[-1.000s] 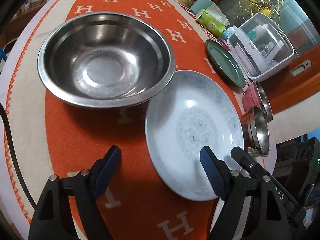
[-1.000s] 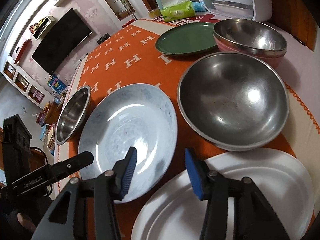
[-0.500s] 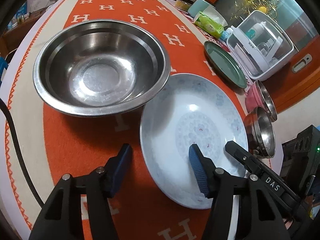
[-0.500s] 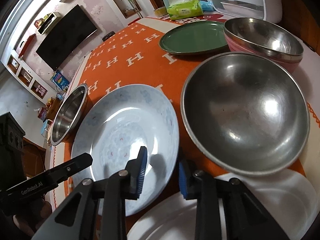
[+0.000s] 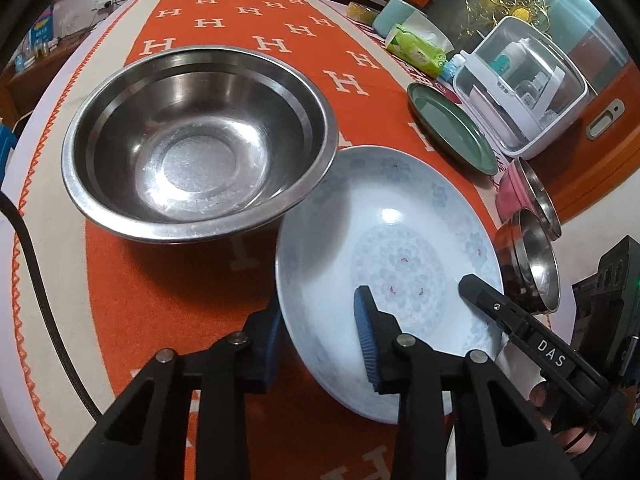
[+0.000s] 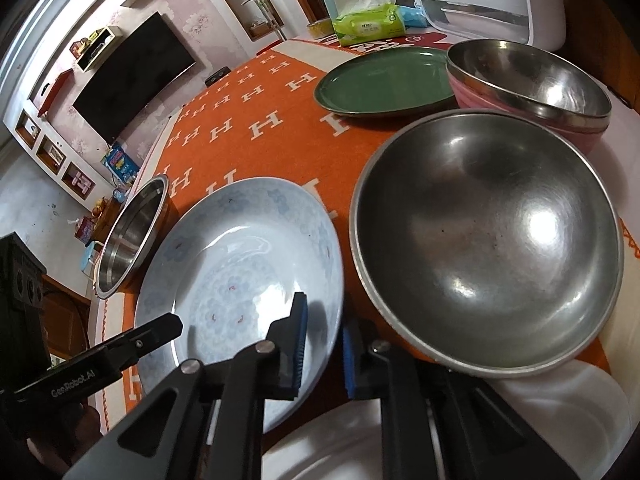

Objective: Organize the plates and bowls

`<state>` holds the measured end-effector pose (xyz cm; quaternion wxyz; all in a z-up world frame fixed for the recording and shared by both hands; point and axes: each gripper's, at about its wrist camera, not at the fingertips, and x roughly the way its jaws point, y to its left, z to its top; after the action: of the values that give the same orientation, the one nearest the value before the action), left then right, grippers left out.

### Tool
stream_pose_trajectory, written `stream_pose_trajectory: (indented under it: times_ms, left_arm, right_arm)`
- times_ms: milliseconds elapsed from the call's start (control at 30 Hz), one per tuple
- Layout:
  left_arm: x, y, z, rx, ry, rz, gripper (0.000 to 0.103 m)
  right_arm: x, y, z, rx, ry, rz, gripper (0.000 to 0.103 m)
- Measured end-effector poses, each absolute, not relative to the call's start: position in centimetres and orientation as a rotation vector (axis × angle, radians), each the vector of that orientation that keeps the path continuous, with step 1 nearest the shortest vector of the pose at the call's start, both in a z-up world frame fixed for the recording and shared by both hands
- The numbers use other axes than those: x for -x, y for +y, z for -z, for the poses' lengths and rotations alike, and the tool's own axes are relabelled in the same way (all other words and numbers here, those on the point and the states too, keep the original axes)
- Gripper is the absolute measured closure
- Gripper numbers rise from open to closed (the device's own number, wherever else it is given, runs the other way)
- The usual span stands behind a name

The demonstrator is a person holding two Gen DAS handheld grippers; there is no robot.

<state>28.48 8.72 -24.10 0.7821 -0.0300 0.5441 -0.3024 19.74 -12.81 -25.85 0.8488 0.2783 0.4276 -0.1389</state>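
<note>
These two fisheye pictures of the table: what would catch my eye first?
Probably the pale floral plate in the middle of the orange cloth, with the left gripper and right gripper closing on opposite edges of its rim. Steel bowls flank it: a wide-rimmed bowl on one side, a rounder bowl on the other.

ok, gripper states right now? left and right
Left gripper: closing, straddling the near rim of the blue plate.
Right gripper: closing, straddling the same plate's rim on its side.
</note>
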Motion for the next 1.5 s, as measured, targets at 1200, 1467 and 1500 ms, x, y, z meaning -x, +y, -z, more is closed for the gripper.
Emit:
stream_pose_trajectory:
  times_ms: [1200,1467,1500]
  left_arm:
    - [-24.5,12.2,19.2,-0.061,1.155,0.702,0.073]
    - [-22.1,12.9,17.2,-0.082,1.102,0.728,0.073]
    - [-21.8,12.9,17.0,-0.083,1.097,0.730,0.073]
  right_arm:
    - [-16.0,-9.4,21.6,-0.569,0.882,0.269,0.091]
    - [-13.8,-8.5,19.8,-0.549,0.835,0.280,0.091]
    - [-13.4,-8.3,19.6,-0.548,0.829,0.280,0.091]
